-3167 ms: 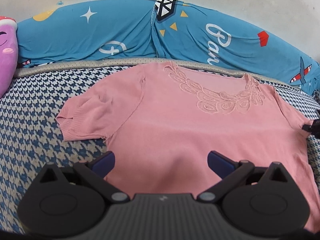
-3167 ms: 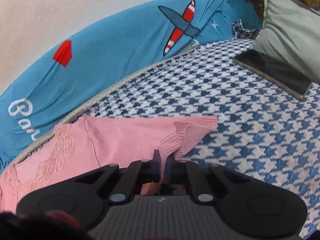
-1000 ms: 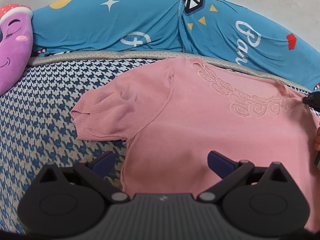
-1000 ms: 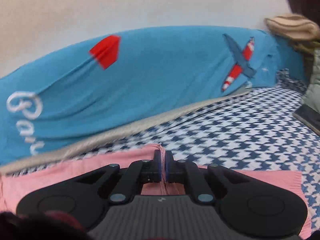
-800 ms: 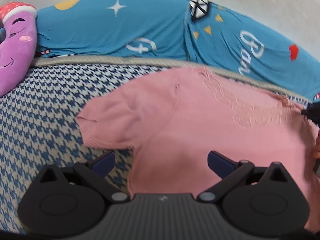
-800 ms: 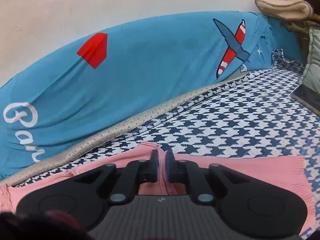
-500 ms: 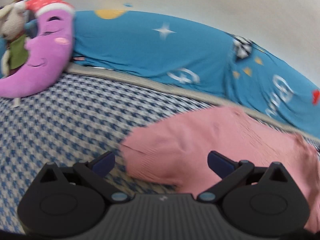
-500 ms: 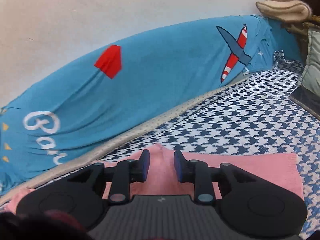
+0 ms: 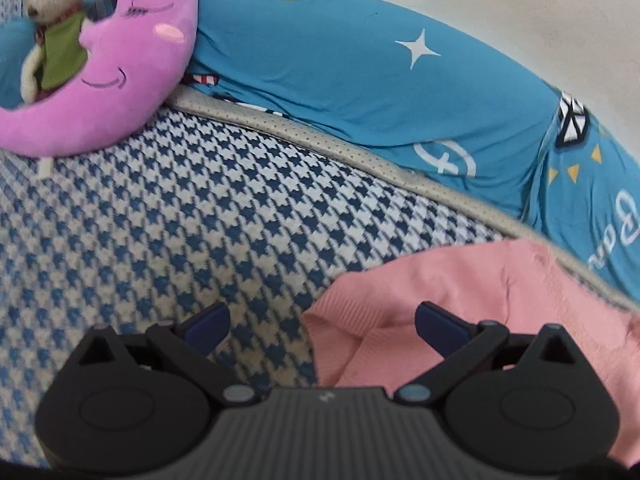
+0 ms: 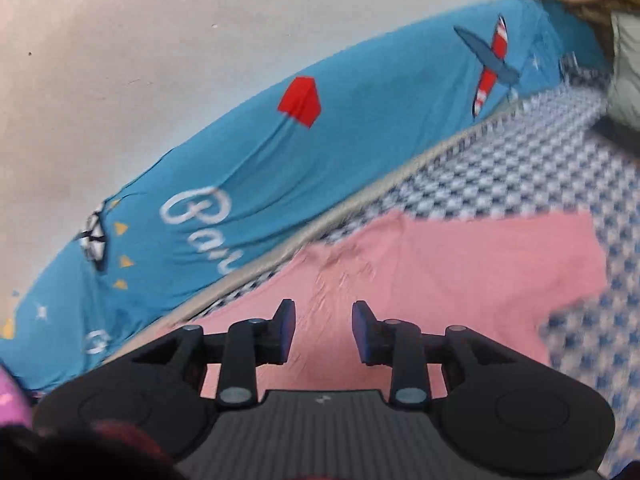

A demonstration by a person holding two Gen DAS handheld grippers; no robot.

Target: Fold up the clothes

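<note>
Claw (image 10: 324, 332) before "Bar"-lettered bolster (image 10: 360, 132)

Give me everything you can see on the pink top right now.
The pink top is a fine-knit short-sleeved garment lying on the houndstooth bed cover, its upper edge near the blue bolster. In the left view one ribbed sleeve is rumpled, between the open left gripper fingers. In the right view it looks mostly flat but blurred, with the open right gripper above it. Neither grips it.
</note>
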